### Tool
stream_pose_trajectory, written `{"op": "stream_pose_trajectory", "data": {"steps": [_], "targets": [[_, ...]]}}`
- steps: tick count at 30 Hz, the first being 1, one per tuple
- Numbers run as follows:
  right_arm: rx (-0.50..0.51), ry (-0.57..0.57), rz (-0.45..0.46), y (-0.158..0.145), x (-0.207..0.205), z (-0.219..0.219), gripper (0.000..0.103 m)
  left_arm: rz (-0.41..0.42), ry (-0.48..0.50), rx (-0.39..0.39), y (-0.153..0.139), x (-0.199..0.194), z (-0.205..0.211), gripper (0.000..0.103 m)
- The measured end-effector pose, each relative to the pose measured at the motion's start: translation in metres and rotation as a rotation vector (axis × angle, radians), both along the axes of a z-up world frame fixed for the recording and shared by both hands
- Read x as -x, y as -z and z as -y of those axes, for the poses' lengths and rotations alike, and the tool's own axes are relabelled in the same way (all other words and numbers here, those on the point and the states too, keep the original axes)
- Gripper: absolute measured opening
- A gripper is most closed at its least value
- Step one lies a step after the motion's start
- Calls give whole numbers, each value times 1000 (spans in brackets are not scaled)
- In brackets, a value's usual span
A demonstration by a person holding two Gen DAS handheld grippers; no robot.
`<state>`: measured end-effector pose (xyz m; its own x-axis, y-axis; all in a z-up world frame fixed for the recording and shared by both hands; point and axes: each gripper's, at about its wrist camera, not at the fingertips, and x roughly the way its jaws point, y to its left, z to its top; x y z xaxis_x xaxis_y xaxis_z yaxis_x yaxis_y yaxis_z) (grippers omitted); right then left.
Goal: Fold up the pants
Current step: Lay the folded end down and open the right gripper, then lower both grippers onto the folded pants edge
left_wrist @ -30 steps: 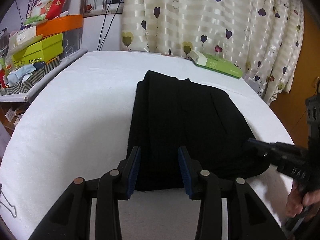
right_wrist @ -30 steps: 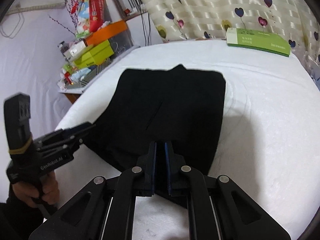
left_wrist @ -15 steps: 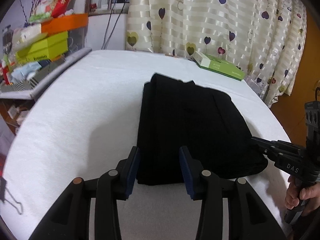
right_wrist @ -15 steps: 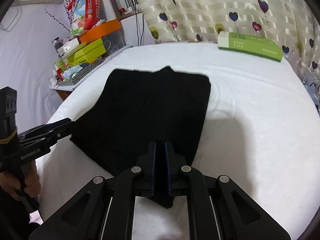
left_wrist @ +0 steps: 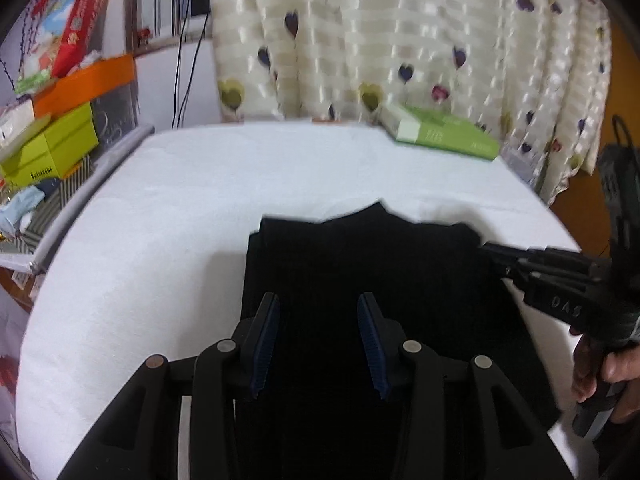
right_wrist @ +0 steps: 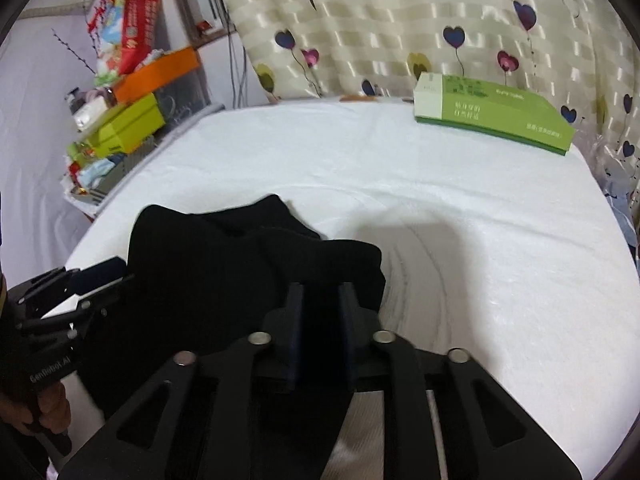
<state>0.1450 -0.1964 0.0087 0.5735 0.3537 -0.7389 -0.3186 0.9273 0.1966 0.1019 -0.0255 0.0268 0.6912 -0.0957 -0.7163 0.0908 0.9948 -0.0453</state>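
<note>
Pants (left_wrist: 372, 280), black and one in number, are seen lying on the white bed (left_wrist: 168, 220), toward its near edge and roughly midway between its left and right edges. At the far left, beyond the bed's left edge, a cluttered stack of boxes (left_wrist: 52, 148) is visible.

Moving rightward, the left hand-held gripper (left_wrist: 318, 338) is held over the near part of the garment with its jaws standing apart and nothing between them; cloth lies beneath it. Further right, the right hand-held gripper (right_wrist: 320, 332) is seen with its jaws drawn nearly together and dark cloth filling the narrow gap, so the fabric appears to be pinched near the garment's right edge, which is raised and bunched into a hump. In the far right corner of the bed, one green box (right_wrist: 492, 114) lies flat against the curtain (right_wrist: 420, 20).

Progress is judged to be partial: the garment already appears doubled into a compact rectangle, and a further fold seems under way. The lifted edge has yet to be laid down and smoothed.

Counted: one garment, two grippers, one green box.
</note>
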Motion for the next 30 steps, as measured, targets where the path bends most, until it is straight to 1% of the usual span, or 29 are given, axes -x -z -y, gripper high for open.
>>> {"op": "stream_pose_trajectory", "data": {"steps": [1,4,8,10,12,15,16,19,21,24,27,30], "targets": [[4,1,-5,3,-2,0,24,-10,-1,1,5,-2,-1,44],[3,-3,7,7,-2,0,26,6,-3,9,9,2,-3,45],[22,4,6,2,1,1,26,-6,-10,25,8,1,-8,46],[22,7,22,-7,16,4,29,-11,-17,32,4,6,-10,46],[-7,-2,35,-14,33,7,34,7,-13,36,-3,17,-12,46],[-41,-15,48,-21,62,8,37,26,-9,47,-9,36,-17,46],[-42,-24,50,-20,76,8,37,30,-9,50,-10,43,-19,46],[-10,-44,47,-15,98,0,37,35,-30,58,-9,63,-22,46],[17,-53,55,-12,113,-4,37,58,-48,76,-12,77,-25,46],[30,-53,69,-9,121,-7,37,63,-35,80,-11,90,-23,46],[57,-45,63,-5,120,-8,39,22,-27,55,1,88,-18,46],[36,-41,47,-9,123,-3,40,22,-23,63,3,88,-20,46]]}}
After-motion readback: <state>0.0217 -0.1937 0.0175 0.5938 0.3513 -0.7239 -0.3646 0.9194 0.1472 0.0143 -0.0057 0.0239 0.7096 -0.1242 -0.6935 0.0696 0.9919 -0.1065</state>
